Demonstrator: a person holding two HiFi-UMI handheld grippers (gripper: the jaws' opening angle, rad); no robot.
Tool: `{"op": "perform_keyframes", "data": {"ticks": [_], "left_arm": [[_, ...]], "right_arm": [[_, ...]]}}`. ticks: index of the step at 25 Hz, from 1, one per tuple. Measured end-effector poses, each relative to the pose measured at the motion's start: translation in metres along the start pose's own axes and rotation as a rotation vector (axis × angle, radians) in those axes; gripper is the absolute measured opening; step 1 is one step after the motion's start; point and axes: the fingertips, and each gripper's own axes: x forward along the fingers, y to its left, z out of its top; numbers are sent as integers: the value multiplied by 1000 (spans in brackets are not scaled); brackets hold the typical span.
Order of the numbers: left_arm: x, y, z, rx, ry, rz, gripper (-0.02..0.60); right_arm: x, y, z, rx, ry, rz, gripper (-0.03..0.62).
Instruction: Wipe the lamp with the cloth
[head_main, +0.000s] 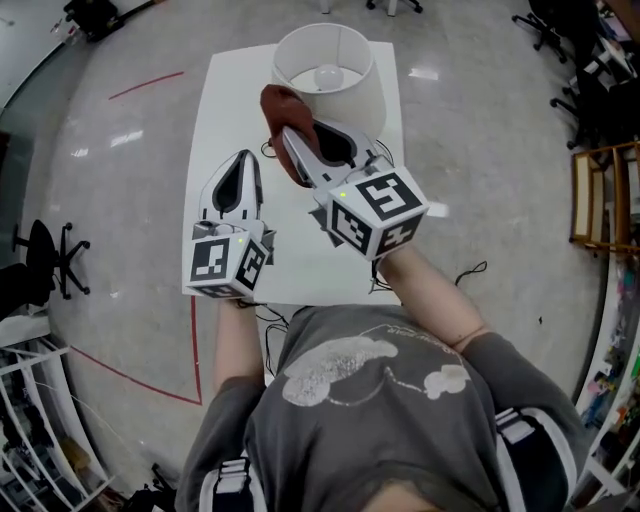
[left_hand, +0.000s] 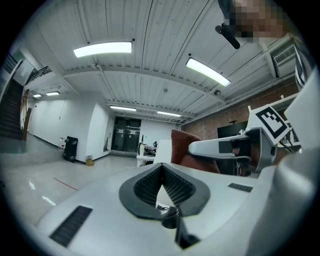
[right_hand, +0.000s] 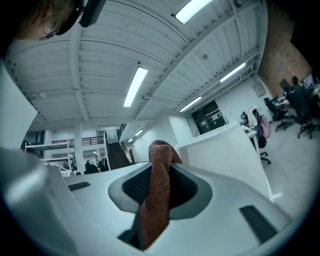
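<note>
The lamp (head_main: 335, 75) with a white drum shade and a bare bulb stands at the far end of the white table (head_main: 228, 110). My right gripper (head_main: 290, 135) is shut on a reddish-brown cloth (head_main: 283, 110), which bunches above the jaw tips just left of the shade. In the right gripper view the cloth (right_hand: 157, 195) hangs down between the jaws, and the shade (right_hand: 225, 155) rises to its right. My left gripper (head_main: 243, 157) hovers over the table's left part, shut with nothing in it. The left gripper view shows the cloth (left_hand: 180, 145) ahead to the right.
A thin black cable (head_main: 268, 150) lies on the table between the grippers. Red tape lines (head_main: 150, 82) mark the grey floor. A black office chair (head_main: 45, 260) stands at the left and a wooden shelf (head_main: 600, 195) at the right.
</note>
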Motion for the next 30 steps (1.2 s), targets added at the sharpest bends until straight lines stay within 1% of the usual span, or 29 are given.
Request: {"op": "perform_keyframes", "data": {"ticks": [4, 11, 16, 18, 21, 23, 27, 30], "left_arm": [[3, 9, -10, -19, 13, -32, 8], [3, 12, -27, -52, 43, -83, 8], [2, 16, -38, -74, 60, -100, 8], [3, 17, -39, -81, 60, -104, 8], [3, 21, -40, -85, 59, -107, 8], [4, 23, -36, -85, 49, -108, 8], [7, 30, -19, -74, 12, -112, 8], [8, 34, -1, -60, -24, -117, 8]], "right_arm": [[7, -1, -26, 6, 46, -34, 86], [10, -14, -73, 5, 137, -85, 86], [13, -18, -110, 97, 212, -88, 86], [14, -18, -114, 94, 222, -94, 86], [17, -10, -111, 65, 224, -88, 86], [19, -2, -101, 52, 208, -74, 86], [25, 14, -59, 14, 122, -50, 86], [29, 20, -19, -19, 33, -60, 86]]}}
